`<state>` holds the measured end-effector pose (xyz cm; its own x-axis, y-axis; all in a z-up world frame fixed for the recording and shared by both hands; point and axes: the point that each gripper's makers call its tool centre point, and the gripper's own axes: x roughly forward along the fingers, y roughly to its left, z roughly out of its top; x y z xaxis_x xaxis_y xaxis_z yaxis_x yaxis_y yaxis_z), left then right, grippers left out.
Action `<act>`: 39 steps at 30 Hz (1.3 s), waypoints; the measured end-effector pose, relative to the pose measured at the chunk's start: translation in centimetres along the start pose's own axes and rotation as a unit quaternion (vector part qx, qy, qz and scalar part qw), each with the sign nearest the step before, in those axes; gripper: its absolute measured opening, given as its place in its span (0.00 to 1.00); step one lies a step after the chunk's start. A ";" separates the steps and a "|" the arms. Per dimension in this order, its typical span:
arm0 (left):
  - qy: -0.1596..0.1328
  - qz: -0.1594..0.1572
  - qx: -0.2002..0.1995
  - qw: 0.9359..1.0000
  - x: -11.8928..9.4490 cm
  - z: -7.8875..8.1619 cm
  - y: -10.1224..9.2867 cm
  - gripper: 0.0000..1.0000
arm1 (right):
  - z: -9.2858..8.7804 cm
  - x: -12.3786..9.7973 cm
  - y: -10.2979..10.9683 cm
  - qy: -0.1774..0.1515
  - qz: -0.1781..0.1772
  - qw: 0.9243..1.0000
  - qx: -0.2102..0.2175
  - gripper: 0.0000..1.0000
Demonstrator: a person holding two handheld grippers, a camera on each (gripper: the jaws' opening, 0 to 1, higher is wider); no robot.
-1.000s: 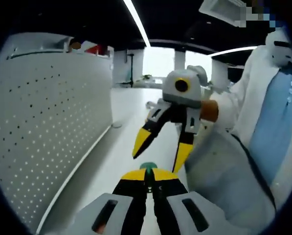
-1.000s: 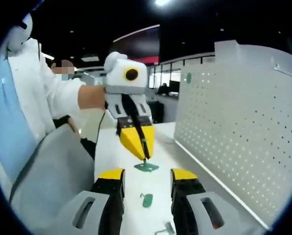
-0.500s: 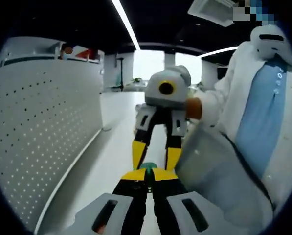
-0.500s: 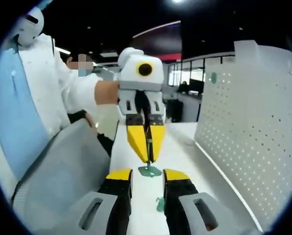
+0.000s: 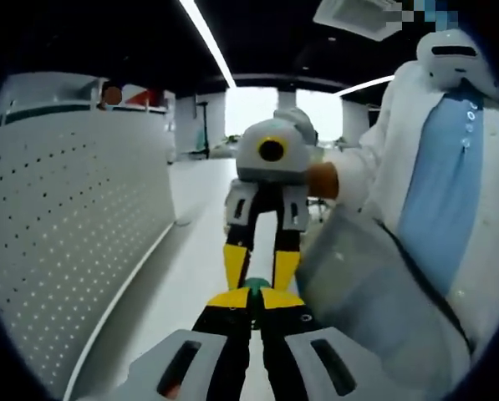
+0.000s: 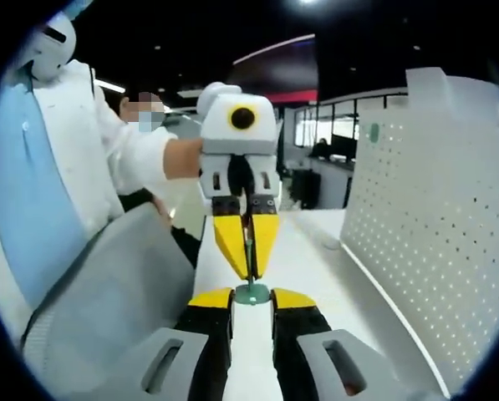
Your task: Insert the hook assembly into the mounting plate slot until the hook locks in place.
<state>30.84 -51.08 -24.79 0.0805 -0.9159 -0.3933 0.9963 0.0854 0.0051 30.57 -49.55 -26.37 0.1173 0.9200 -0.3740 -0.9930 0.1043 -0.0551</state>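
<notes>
In the right gripper view, the left gripper [image 6: 247, 271] hangs at the frame's centre, its yellow jaws pinched narrow on a thin upright stem that ends in a green round piece [image 6: 252, 293] just below the tips. That green piece sits between the yellow tips of the right gripper [image 6: 252, 298] at lower centre, whose jaws stand close on either side of it; whether they press it I cannot tell. In the left gripper view the left gripper [image 5: 252, 298] rises from the bottom, its jaws nearly together with the green piece [image 5: 254, 284] at their tips, and the right gripper [image 5: 260, 269] faces it from mid-frame. A white perforated panel [image 6: 425, 225] fills the right side, above a white table [image 6: 303, 259].
</notes>
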 end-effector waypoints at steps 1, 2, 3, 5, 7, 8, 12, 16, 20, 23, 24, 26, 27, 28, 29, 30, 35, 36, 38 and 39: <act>0.001 0.003 0.003 1.000 0.0 0.0 0.1 0.03 | 0.0 0.1 0.0 0.002 -0.001 1.000 -0.003 0.15; 0.002 0.004 0.004 1.000 0.0 0.0 0.1 0.03 | 0.0 0.1 -0.1 0.002 -0.002 1.000 -0.004 0.15; 0.003 0.005 0.004 1.000 0.0 -0.1 0.2 0.03 | 0.0 0.1 -0.1 0.004 -0.002 1.000 -0.003 0.15; 0.010 0.011 0.009 1.000 0.0 -0.3 0.3 0.03 | -0.1 0.2 -0.1 0.009 -0.004 1.000 -0.005 0.15; 0.014 0.013 0.014 1.000 0.1 -0.4 0.3 0.03 | -0.2 0.3 -0.2 0.017 -0.007 1.000 -0.007 0.15; 0.017 0.014 0.013 1.000 0.1 -0.5 0.3 0.03 | -0.3 0.3 -0.3 0.022 -0.006 1.000 -0.006 0.15; 0.037 0.019 0.025 0.999 0.5 -1.2 0.4 0.03 | -1.0 0.6 -0.3 0.044 -0.009 0.999 -0.007 0.15; 0.073 0.022 0.044 0.996 0.9 -2.3 0.3 0.04 | -1.7 0.8 -0.3 0.073 -0.013 0.997 -0.021 0.15; 0.105 0.027 0.066 0.992 1.3 -3.3 0.2 0.04 | -2.3 1.0 -0.3 0.096 -0.017 0.995 -0.029 0.15; 0.107 0.028 0.067 0.992 1.4 -3.4 0.2 0.04 | -2.5 1.0 -0.3 0.104 -0.017 0.994 -0.031 0.15; 0.111 0.029 0.071 0.991 1.5 -3.6 0.2 0.04 | -2.6 0.9 -0.4 0.107 -0.018 0.994 -0.030 0.15; 0.115 0.031 0.076 0.990 1.6 -3.6 0.2 0.04 | -2.8 1.0 -0.4 0.115 -0.019 0.993 -0.031 0.15; 0.118 0.031 0.078 0.989 1.6 -3.7 0.2 0.04 | -2.8 1.0 -0.4 0.118 -0.019 0.992 -0.031 0.15; 0.120 0.032 0.082 0.989 1.7 -3.8 0.1 0.04 | -2.9 1.0 -0.4 0.120 -0.019 0.992 -0.031 0.15; 0.121 0.033 0.082 0.989 1.7 -3.8 0.2 0.04 | -3.0 1.0 -0.4 0.123 -0.020 0.992 -0.032 0.15; 0.121 0.033 0.083 0.989 1.7 -3.8 0.2 0.04 | -3.0 1.0 -0.4 0.124 -0.021 0.991 -0.034 0.15; 0.113 0.033 0.081 0.990 2.0 -3.4 0.3 0.04 | -3.0 0.9 -0.5 0.128 -0.022 0.991 -0.035 0.15; 0.113 0.034 0.081 0.990 2.0 -3.4 0.3 0.04 | -2.9 0.9 -0.5 0.128 -0.022 0.991 -0.036 0.15; 0.111 0.033 0.078 0.990 2.1 -3.4 0.3 0.04 | -3.0 0.8 -0.5 0.130 -0.023 0.991 -0.035 0.15; 0.110 0.033 0.079 0.990 2.1 -3.4 0.3 0.04 | -3.0 0.8 -0.5 0.131 -0.024 0.990 -0.035 0.15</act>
<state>31.18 -51.66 -28.70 0.1548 -0.8009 -0.5784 0.9826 0.0640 0.1743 31.16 -50.02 -29.42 0.1716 0.7838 -0.5969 -0.9842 0.1101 -0.1383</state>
